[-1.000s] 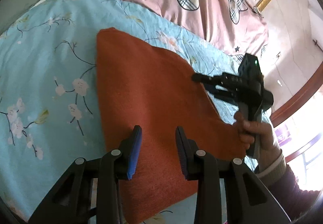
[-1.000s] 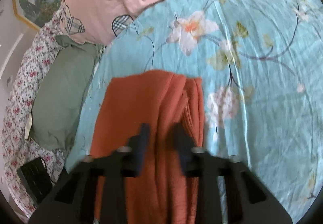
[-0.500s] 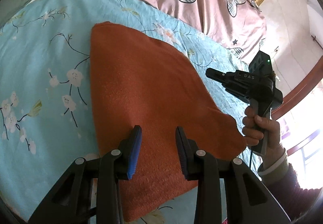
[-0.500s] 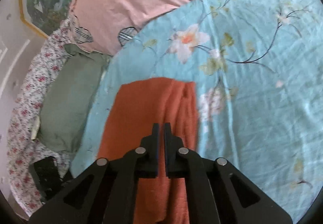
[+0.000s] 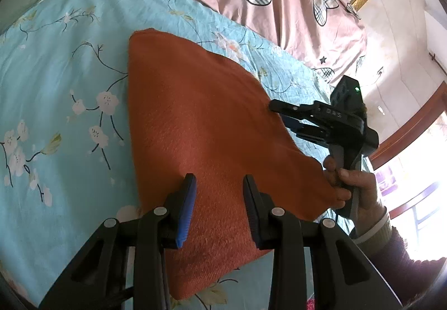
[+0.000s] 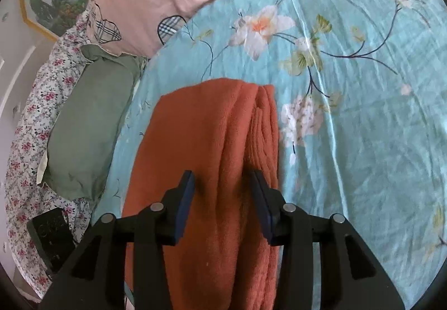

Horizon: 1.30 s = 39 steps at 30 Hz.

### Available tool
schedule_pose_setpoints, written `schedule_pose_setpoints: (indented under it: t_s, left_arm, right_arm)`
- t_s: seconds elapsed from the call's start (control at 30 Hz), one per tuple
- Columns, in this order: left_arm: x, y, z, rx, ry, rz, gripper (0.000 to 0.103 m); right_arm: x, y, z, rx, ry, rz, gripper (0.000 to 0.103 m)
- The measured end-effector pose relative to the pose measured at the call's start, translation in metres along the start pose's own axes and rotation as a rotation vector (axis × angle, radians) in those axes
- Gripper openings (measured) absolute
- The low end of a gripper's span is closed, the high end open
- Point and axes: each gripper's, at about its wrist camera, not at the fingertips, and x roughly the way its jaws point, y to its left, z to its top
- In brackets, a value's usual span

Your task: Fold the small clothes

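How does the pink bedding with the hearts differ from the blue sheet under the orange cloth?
The pink bedding carries checked hearts and black stars; the blue sheet is printed with blossoms on thin branches. The pink one lies bunched at the far end, bare; the blue one lies spread, bearing the orange cloth. Both are lightly creased.

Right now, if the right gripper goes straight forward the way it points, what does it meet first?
Probably the orange garment: the right gripper has open jaws around its raised fold. Beyond lies the blue floral sheet, though depth is unclear.

right tool (image 5: 282, 114), small upside-down "DAS" lettering
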Motion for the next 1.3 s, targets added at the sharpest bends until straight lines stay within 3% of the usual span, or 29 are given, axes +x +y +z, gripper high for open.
schedule_pose_setpoints:
  t_s: [0.03,0.1,0.13,0.27,0.33,0.47,0.63,0.73,0.77,0.83,0.87,0.97,1.03,1.1,1.23,1.3]
  left_arm:
    - [0.000,0.000,0.000,0.001,0.002,0.001,0.034]
    - [0.002,-0.001,0.001,0.003,0.005,0.006,0.034]
    - [0.002,-0.002,0.002,0.001,0.007,0.006,0.034]
    - [0.000,-0.007,0.003,0.014,0.010,0.001,0.034]
    - [0.002,-0.009,0.001,0.032,0.016,0.005,0.034]
    - [0.013,-0.012,-0.003,0.056,0.041,0.006,0.034]
    - [0.023,-0.012,-0.011,0.072,0.056,0.022,0.033]
    - [0.027,-0.013,-0.015,0.079,0.053,0.042,0.033]
    - [0.027,-0.013,-0.016,0.080,0.051,0.046,0.033]
    - [0.025,-0.013,-0.017,0.085,0.047,0.050,0.033]
    - [0.024,-0.013,-0.018,0.082,0.045,0.048,0.033]
    - [0.023,-0.010,-0.019,0.071,0.043,0.035,0.033]
    - [0.023,-0.009,-0.019,0.070,0.046,0.034,0.033]
    - [0.020,-0.010,-0.021,0.072,0.046,0.037,0.033]
    - [0.013,-0.007,-0.029,0.064,0.042,0.034,0.033]
    - [0.011,-0.006,-0.036,0.060,0.043,0.037,0.033]
  right_arm:
    - [0.003,0.000,0.003,-0.002,0.003,0.012,0.042]
    - [0.008,0.003,0.010,-0.004,0.002,0.027,0.012]
    - [0.009,0.004,0.014,-0.001,0.002,0.026,0.011]
    - [-0.032,0.022,0.015,-0.027,-0.126,0.095,0.011]
    - [-0.043,0.026,0.008,-0.072,-0.152,0.038,0.011]
    - [-0.016,0.002,-0.001,-0.066,-0.054,-0.123,0.011]
    - [-0.004,-0.011,-0.004,-0.048,-0.046,-0.163,0.012]
    - [-0.013,-0.005,-0.003,-0.034,-0.053,-0.215,0.027]
    - [-0.022,0.001,-0.005,-0.033,-0.067,-0.231,0.027]
    - [-0.044,0.023,-0.013,-0.062,-0.110,-0.203,0.027]
    - [-0.056,0.039,-0.022,-0.081,-0.134,-0.149,0.028]
    - [-0.051,0.065,-0.048,-0.145,-0.080,-0.092,0.037]
    - [-0.035,0.066,-0.064,-0.174,-0.022,-0.135,0.037]
    - [-0.020,0.051,-0.075,-0.167,0.016,-0.233,0.035]
    - [-0.025,0.024,-0.080,-0.090,-0.024,-0.194,0.017]
    - [-0.030,0.021,-0.080,-0.071,-0.033,-0.194,0.017]
